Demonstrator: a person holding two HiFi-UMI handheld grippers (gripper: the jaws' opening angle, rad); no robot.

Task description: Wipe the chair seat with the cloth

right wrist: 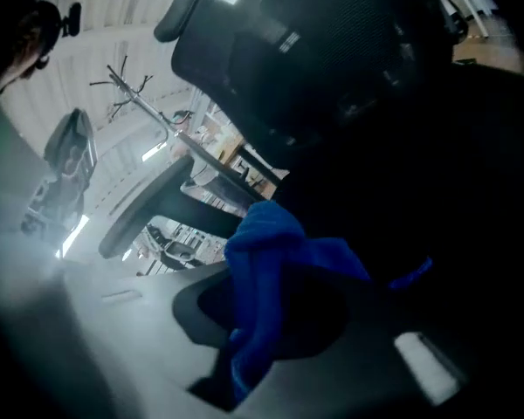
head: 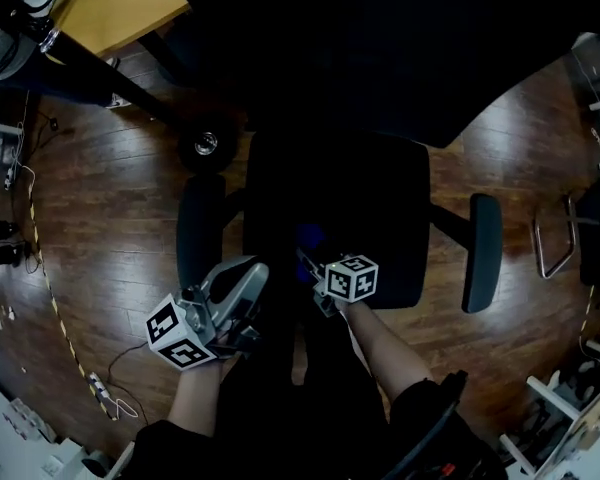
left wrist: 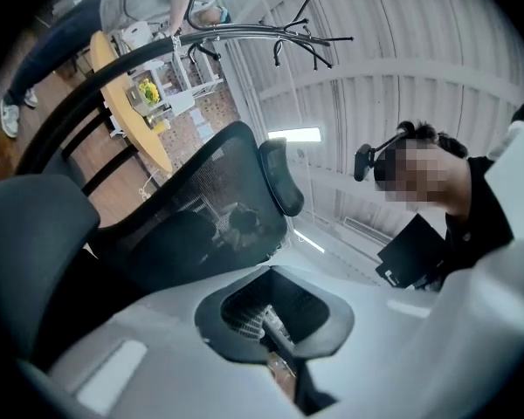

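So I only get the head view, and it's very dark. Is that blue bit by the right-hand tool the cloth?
Observer: Yes. The right gripper view shows the blue cloth bunched up and clamped between the jaws of the right tool.
Operator: And the other one?
Observer: The left tool has nothing between its jaws, which look closed.
Operator: What is it facing?
Observer: The chair's mesh backrest, with a headrest at its top.

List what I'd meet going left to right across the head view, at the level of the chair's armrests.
left armrest → blue cloth → right armrest → chrome tube frame
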